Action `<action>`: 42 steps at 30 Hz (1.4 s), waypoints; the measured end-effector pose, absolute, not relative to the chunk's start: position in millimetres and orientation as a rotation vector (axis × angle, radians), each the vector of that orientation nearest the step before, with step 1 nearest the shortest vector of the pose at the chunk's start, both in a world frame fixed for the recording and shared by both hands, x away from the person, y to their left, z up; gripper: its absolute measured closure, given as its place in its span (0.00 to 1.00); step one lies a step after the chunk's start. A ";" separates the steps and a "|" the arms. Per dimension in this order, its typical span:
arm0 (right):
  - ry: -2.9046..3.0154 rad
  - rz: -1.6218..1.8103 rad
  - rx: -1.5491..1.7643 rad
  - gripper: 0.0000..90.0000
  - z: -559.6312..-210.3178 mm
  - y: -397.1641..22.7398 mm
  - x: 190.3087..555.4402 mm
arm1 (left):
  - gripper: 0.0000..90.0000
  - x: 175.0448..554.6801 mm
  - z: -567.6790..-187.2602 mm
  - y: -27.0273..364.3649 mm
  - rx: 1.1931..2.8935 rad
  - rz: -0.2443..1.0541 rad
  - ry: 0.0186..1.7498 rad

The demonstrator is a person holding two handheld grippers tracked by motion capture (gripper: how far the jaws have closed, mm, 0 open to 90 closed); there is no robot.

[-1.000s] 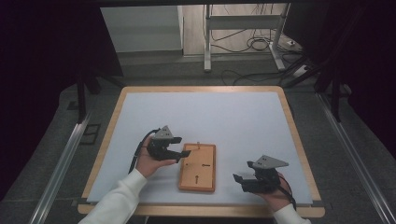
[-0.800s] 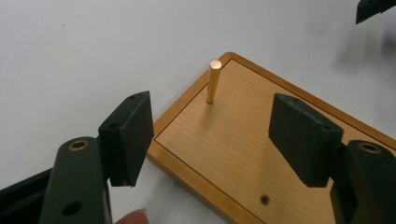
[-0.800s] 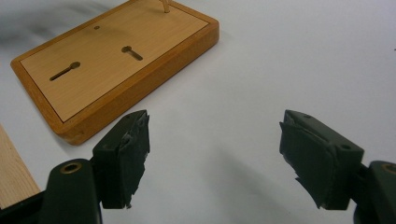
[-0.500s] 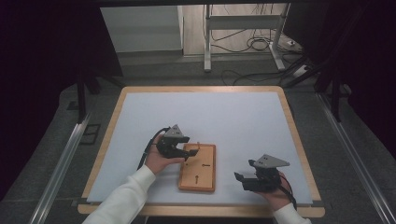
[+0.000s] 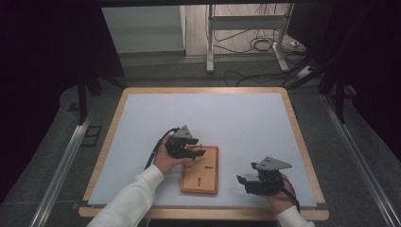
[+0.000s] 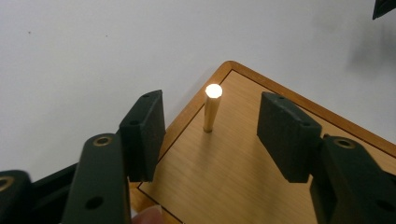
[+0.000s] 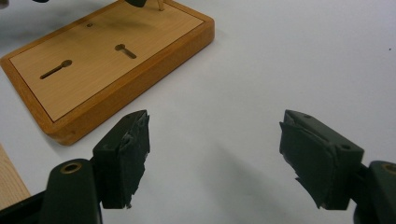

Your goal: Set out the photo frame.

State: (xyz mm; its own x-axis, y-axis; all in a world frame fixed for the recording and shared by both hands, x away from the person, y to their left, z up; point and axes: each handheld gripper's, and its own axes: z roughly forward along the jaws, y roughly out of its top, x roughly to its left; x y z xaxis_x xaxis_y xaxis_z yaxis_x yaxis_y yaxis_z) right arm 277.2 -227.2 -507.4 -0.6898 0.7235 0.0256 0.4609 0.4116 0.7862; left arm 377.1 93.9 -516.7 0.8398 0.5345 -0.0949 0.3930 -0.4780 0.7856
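The left tool [image 5: 195, 152] is held over the far left corner of a wooden board [image 5: 201, 176], which lies flat on the pale surface [image 5: 236, 118] near its near edge. In the left gripper view, the tool's jaws are seen spread apart on either side of a small brass peg [image 6: 212, 108], which stands upright near the board's corner; neither jaw is touching it. Two keyhole-shaped slots [image 7: 88, 59] are cut into the board's top face, as seen in the right gripper view. To the right of the board, and apart from it, the right tool [image 5: 246, 182] is held low over the bare surface, pointed left toward the board. Its jaws are spread wide with nothing between them.
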 end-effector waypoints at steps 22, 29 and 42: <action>2.361 1.160 1.019 0.27 -509.0 -226.5 277.7 | 0.81 384.5 -523.6 80.3 2.156 0.222 0.645; 2.360 1.162 1.021 0.27 -508.9 -226.9 277.9 | 0.92 386.5 -524.6 79.9 2.157 0.208 0.648; 2.368 1.163 0.968 0.27 -507.1 -221.8 274.7 | 0.93 391.5 -523.4 81.8 2.163 0.147 0.653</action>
